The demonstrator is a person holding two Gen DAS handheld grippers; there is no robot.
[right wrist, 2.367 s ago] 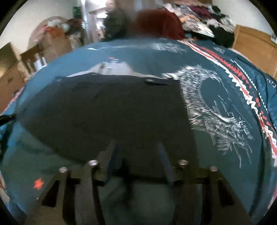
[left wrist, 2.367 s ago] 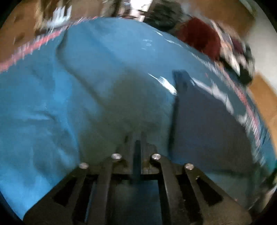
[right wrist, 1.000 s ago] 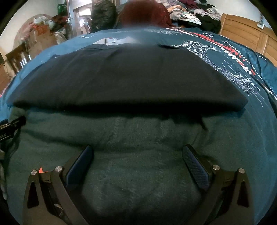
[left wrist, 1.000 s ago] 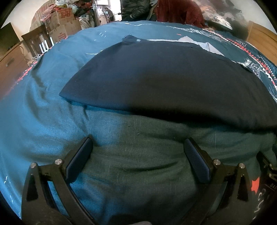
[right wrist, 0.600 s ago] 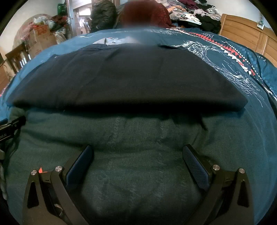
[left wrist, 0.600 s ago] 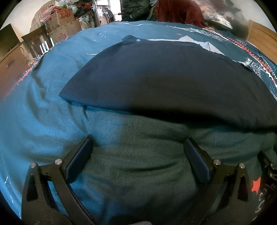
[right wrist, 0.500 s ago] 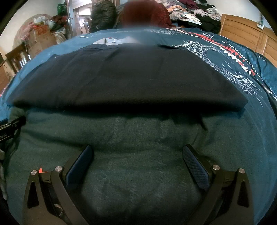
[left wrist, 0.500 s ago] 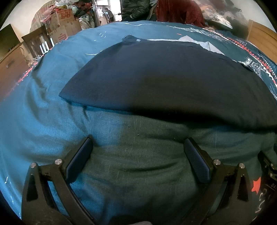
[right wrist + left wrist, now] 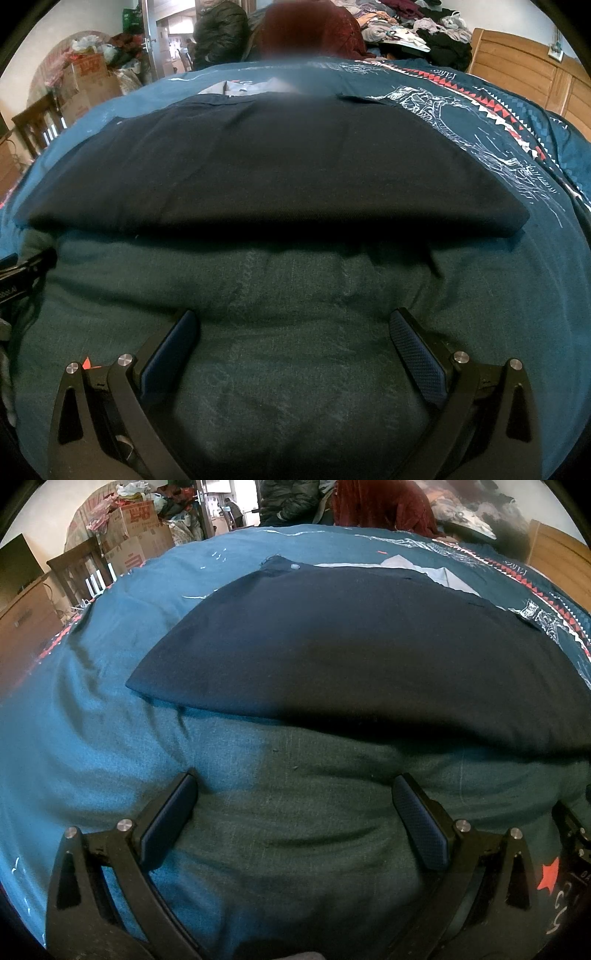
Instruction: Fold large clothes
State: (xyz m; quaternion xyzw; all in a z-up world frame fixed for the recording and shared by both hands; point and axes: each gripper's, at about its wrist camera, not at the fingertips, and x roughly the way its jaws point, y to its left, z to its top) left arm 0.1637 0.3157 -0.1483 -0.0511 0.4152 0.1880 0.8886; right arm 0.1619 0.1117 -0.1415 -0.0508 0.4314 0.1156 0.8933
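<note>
- Two grippers sit low over the bed cover (image 9: 92, 716), near edge of the garment (image 9: 351, 650) ahead of both.
- Left gripper (image 9: 295, 808): fingers (image 9: 168, 818) spread wide, holding nothing; the tips rest at the cover's surface, whether pressing in I cannot tell.
- Right gripper (image 9: 293, 343): fingers (image 9: 417, 354) equally wide apart, empty, tips at the cover, short of the garment (image 9: 266, 166).
- Garment: dark navy, lying flat and folded on the cover, its near fold edge running across both views; a light grey patch (image 9: 424, 570) shows at its far edge.
- Behind the garment, at the cover's far side, a red-clad person (image 9: 310, 33) and one in a dark jacket (image 9: 221, 33); piled clothes (image 9: 417, 26) to their right.
- Against 2.4 s ago: both pairs of fingers were then drawn together, close over the cloth; now they stand spread and clear of it.
- Over the last second neither view has shifted, and the garment lies the same.
</note>
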